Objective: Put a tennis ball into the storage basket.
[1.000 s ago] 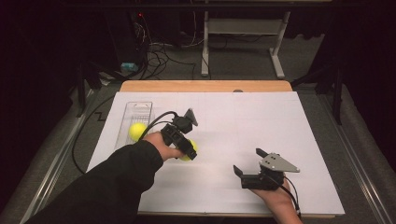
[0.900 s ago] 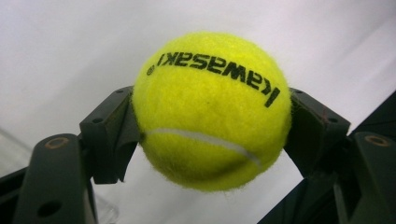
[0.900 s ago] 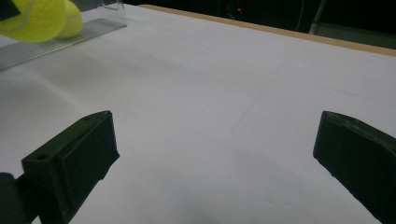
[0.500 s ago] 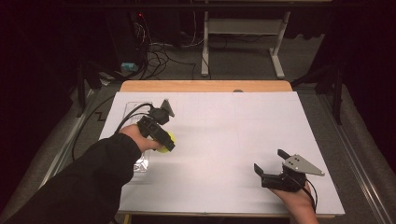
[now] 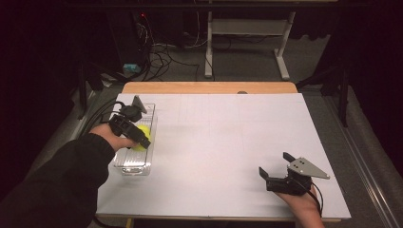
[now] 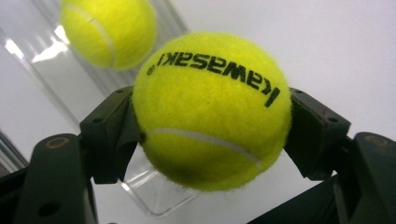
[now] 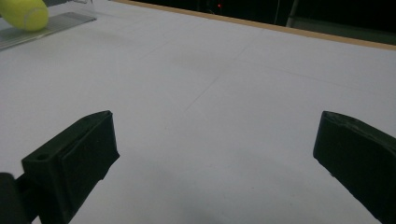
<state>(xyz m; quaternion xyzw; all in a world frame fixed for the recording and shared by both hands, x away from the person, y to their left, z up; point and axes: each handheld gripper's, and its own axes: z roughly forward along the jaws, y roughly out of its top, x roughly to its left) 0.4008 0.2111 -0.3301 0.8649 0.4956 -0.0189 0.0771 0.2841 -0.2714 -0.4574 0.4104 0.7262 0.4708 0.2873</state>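
White table (image 5: 228, 142), "kawasaki" tennis ball (image 6: 212, 109) lettering close-up

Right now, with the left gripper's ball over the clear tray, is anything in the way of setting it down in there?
Only partly. The left gripper holds a tennis ball above the clear tray. A second ball already lies in the tray beyond it; the near end looks free.

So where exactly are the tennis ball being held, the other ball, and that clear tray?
held tennis ball (image 6: 212, 109), left gripper view, on its yellow felt below the black lettering.
second tennis ball (image 6: 108, 31), left gripper view, on the middle of its felt.
clear tray (image 5: 132, 167), high view, on its near end wall.
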